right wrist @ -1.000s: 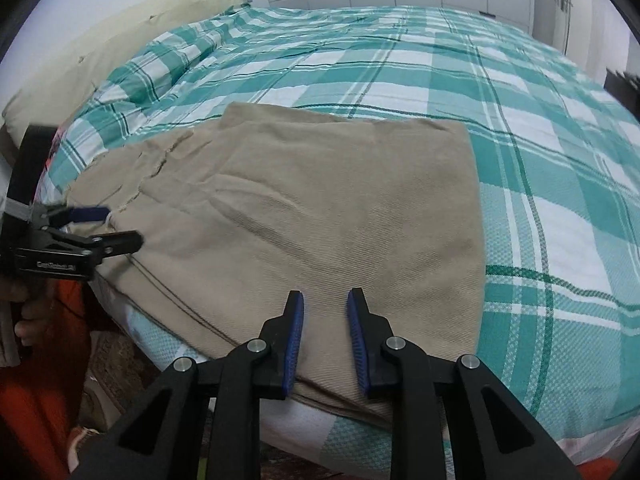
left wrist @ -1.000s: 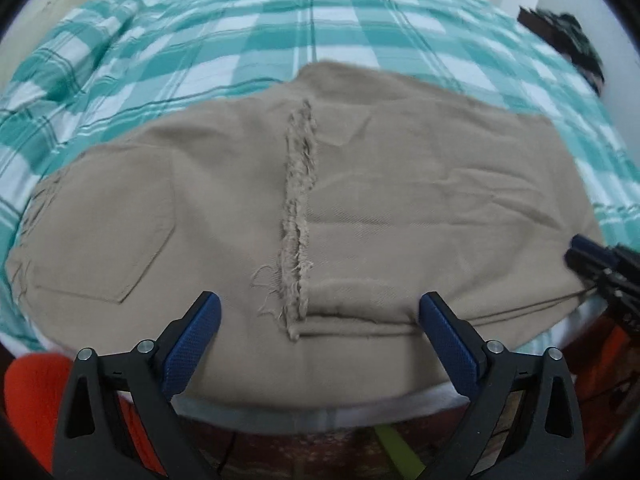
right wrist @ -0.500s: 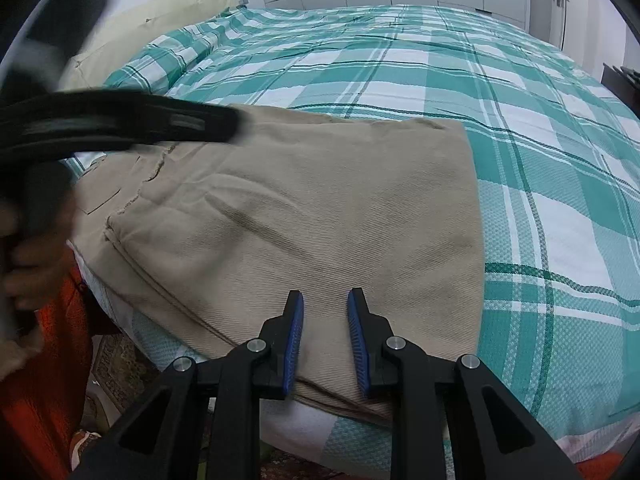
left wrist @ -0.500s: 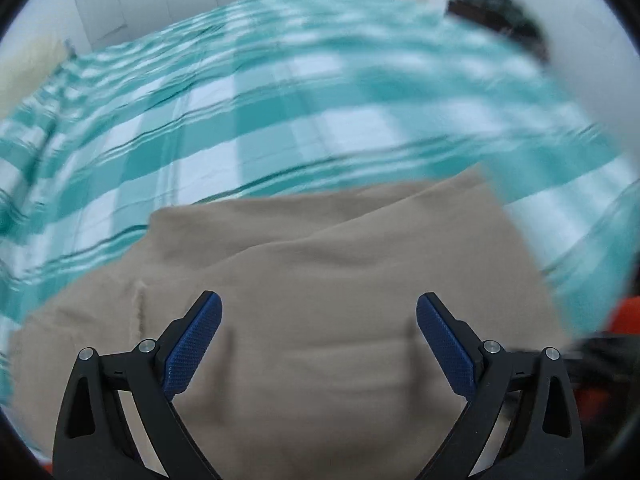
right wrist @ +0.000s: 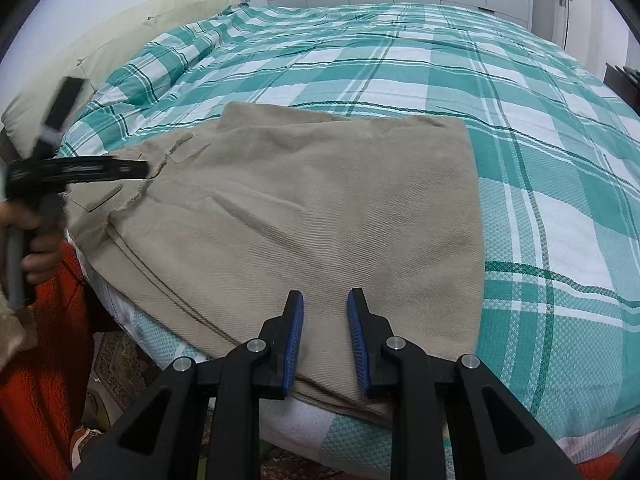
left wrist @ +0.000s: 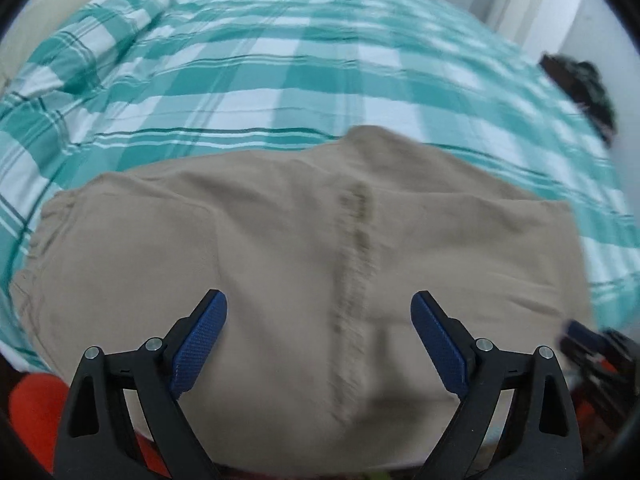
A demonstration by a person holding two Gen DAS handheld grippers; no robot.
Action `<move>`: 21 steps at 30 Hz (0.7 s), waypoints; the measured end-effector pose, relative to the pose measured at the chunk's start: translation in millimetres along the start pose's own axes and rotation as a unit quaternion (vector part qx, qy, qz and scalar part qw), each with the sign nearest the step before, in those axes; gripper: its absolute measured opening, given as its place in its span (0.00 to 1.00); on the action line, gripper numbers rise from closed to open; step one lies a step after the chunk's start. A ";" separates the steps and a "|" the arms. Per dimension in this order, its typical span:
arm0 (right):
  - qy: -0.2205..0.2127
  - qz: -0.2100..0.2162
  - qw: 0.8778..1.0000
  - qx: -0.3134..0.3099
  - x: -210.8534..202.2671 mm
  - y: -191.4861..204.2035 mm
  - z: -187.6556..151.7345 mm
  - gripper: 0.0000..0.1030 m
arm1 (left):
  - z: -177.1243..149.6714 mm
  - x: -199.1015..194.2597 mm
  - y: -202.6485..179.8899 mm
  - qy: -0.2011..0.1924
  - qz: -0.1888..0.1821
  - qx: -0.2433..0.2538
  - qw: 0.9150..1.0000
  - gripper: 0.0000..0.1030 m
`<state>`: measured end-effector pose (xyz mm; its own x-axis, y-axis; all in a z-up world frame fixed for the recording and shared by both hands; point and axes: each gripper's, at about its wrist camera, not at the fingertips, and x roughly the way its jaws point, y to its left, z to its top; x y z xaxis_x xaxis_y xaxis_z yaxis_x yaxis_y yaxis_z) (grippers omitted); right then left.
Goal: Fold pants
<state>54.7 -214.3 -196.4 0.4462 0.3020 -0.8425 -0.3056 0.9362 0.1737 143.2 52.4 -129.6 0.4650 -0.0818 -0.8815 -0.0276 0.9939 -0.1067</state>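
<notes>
Your left gripper has swung back over the pants since half a second ago, when it faced further up the bed and showed mostly checked cover. The frayed strip is again between its fingers, as it was a second ago, though the picture is blurred now. Its jaws have just been closing a little but are spread wide, with nothing pinched; the cloth lies below them, and you cannot tell from this view whether the pads touch it.

Your right gripper has not shifted. Its jaws stand at a narrow gap over the near edge of the pants, with no cloth caught between the blue pads.

The pants lie folded on the near part of the bed, their near edge along the mattress edge.

The right wrist view shows things the left does not: your left hand wrapped round the left gripper's handle at the far left, the left gripper reaching in over the frayed end of the pants, a pale pillow at the far left of the bed, and the stacked layers of cloth along the near edge. The left wrist view alone shows a dark bundle at the far right of the bed, and the right gripper only as a blurred tip at the right edge.
</notes>
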 end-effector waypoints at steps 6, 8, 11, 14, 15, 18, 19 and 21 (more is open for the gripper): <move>-0.003 -0.001 1.000 0.000 0.1 -0.8 -0.8 0.23 | -24.3 11.1 -41.8 0.013 0.015 0.070 0.997 0.92; -0.004 -0.002 1.000 -0.002 -0.2 -0.6 -1.3 0.23 | -34.2 20.9 -40.2 0.027 0.019 0.064 0.997 0.92; -0.006 -0.005 1.000 -0.005 -0.5 1.0 -2.3 0.23 | -36.9 21.7 -33.8 0.021 0.015 0.056 0.998 0.95; -0.007 -0.006 1.000 -0.007 -0.7 2.0 -3.1 0.23 | -35.3 22.3 -30.9 0.025 0.016 0.054 0.998 0.96; -0.006 -0.006 1.000 -0.007 -0.6 1.8 -2.9 0.23 | -35.5 22.7 -30.7 0.025 0.016 0.053 0.998 0.96; -0.006 -0.006 1.000 -0.007 -0.7 1.8 -2.8 0.23 | -34.8 24.3 -30.4 0.024 0.018 0.055 0.998 0.97; -0.006 -0.006 1.000 -0.007 -0.7 1.8 -2.9 0.23 | -34.7 24.4 -30.4 0.025 0.018 0.055 0.998 0.97; -0.007 -0.006 1.000 -0.007 -0.7 1.3 -2.8 0.23 | -36.7 24.0 -30.8 0.024 0.018 0.055 0.998 0.97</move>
<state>51.6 -213.8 -196.9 0.4618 0.2931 -0.8372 -0.3123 0.9371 0.1558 122.7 17.1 -164.3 0.4218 -0.0471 -0.9055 0.0555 0.9981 -0.0261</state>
